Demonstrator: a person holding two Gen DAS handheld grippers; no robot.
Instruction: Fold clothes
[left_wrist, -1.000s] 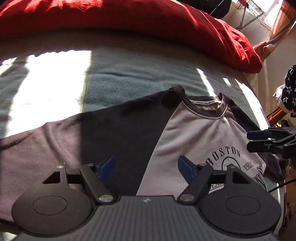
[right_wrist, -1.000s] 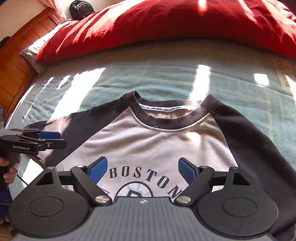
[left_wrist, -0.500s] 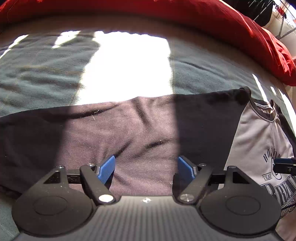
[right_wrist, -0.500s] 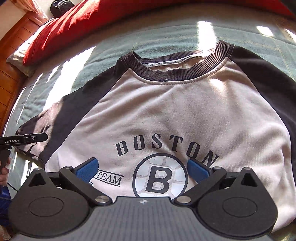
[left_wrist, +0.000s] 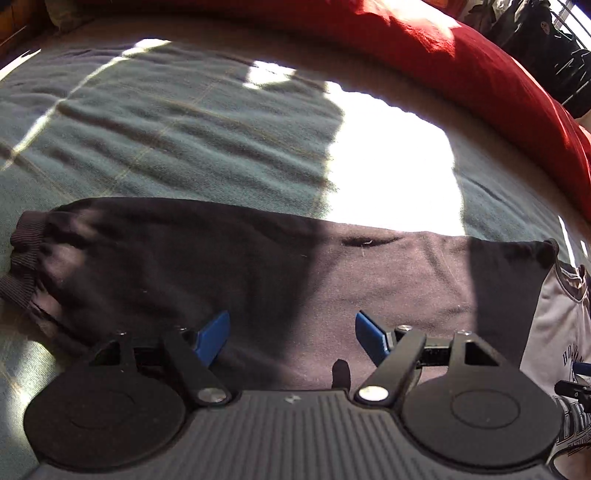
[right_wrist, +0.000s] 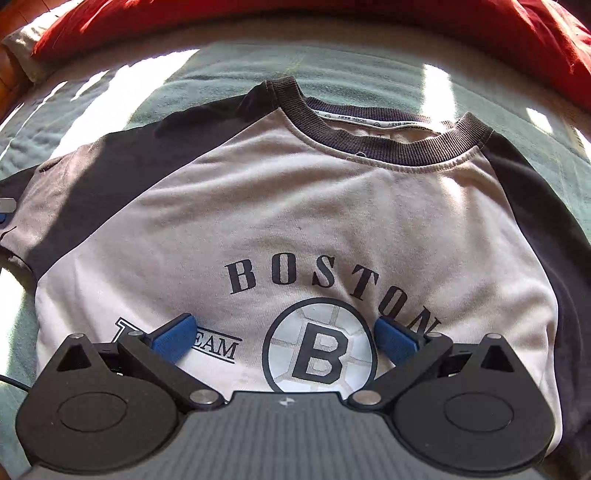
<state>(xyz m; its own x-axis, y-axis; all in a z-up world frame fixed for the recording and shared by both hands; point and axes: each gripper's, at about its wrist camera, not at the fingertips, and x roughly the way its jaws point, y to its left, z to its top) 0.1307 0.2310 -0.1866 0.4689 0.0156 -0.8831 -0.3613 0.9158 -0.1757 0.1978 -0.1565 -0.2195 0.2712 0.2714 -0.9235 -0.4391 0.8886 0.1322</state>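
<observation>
The grey cotton sweatshirt with dark sleeves and a black "BOSTON" print (right_wrist: 295, 206) lies face up and spread flat on the teal blanket covering the bed (left_wrist: 184, 147), its ribbed collar toward the red duvet (right_wrist: 480, 33) bunched along the bed's far edge. Laid out this way, the body and sleeves are all within reach for a first fold. Its long dark sleeve (left_wrist: 258, 266) stretches straight out sideways, ending in a ribbed cuff (left_wrist: 22, 258) toward the bed's left side; a sleeve laid out like this looks ready to be carried inward across the chest.

The left gripper (left_wrist: 291, 332) hangs low above the middle of that sleeve, its blue fingers spread wide with nothing between them, probably lining up a pinch. The right gripper (right_wrist: 284, 332) hovers over the round "B" crest, fingers likewise apart and empty, perhaps to steady the body.
</observation>
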